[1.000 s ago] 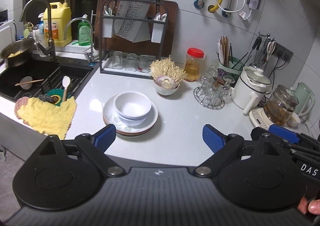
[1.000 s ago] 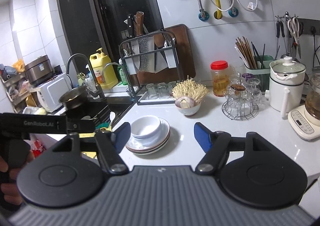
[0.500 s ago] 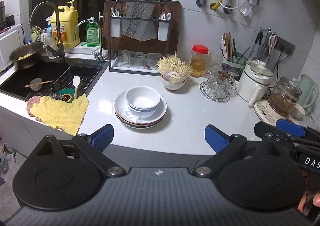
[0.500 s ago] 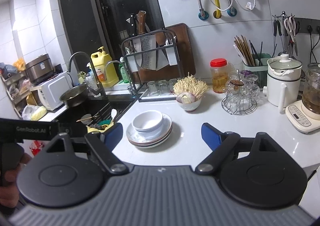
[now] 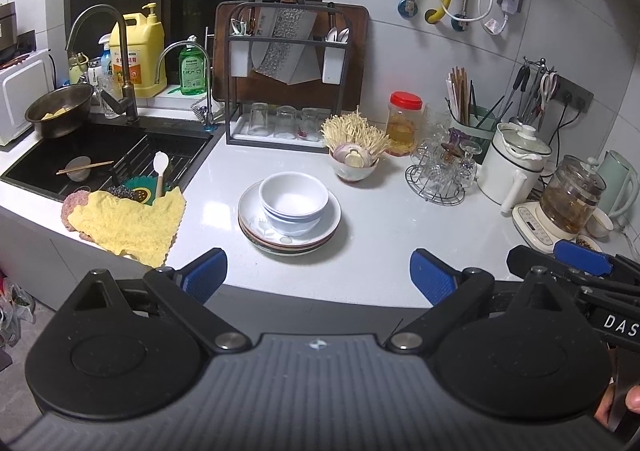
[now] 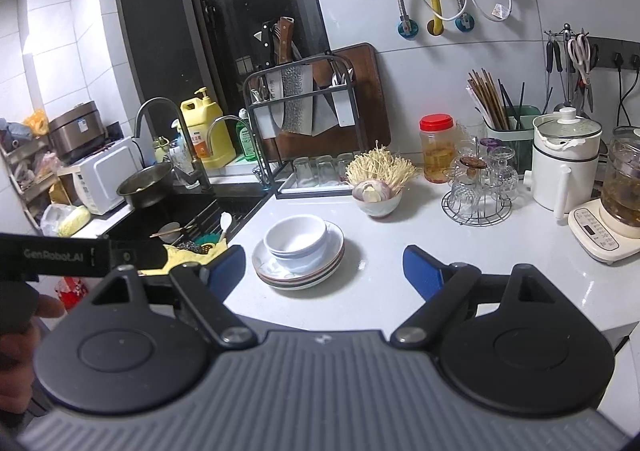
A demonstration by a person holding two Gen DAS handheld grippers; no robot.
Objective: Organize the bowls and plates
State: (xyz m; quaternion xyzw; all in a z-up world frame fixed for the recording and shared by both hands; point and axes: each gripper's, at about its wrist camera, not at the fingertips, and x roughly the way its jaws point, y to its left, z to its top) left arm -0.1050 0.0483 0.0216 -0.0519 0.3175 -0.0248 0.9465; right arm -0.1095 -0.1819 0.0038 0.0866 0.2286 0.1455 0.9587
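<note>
Two views look across a white worktop (image 5: 376, 235) that carries, from largest to smallest, a black sink (image 5: 100, 159) at the left, a dark knife-and-glass rack (image 5: 288, 83) against the wall, a white electric pot (image 5: 514, 167) at the right, a yellow cloth (image 5: 128, 223) draped over the sink edge, a wire stand of glass cups (image 5: 440, 175), and a small bowl of enoki mushrooms and onion (image 5: 354, 159). The task's own things stand together near the middle of the worktop: a stack of plates (image 5: 290, 231), with nested white bowls (image 5: 294, 203) resting on the top plate, slightly toward its left side. This arrangement would fit either a pile already gathered or one waiting to be sorted and carried elsewhere; the views do not settle which. Risks, as judged from the layout: the bowls sit off-centre, so a lift of the plates by one rim could tilt the pile and let the bowls slide; glazed rims may slip between smooth pads; and a wide sweep toward the pile could strike the mushroom bowl just behind it or the glass cups to the right. The left tool (image 5: 318, 271) is spread wide, its blue pads well apart, holding and touching nothing, and hangs short of the worktop's front edge. The right tool (image 6: 324, 265) is likewise spread wide and empty, with the pile visible between its pads but clear of them.
</note>
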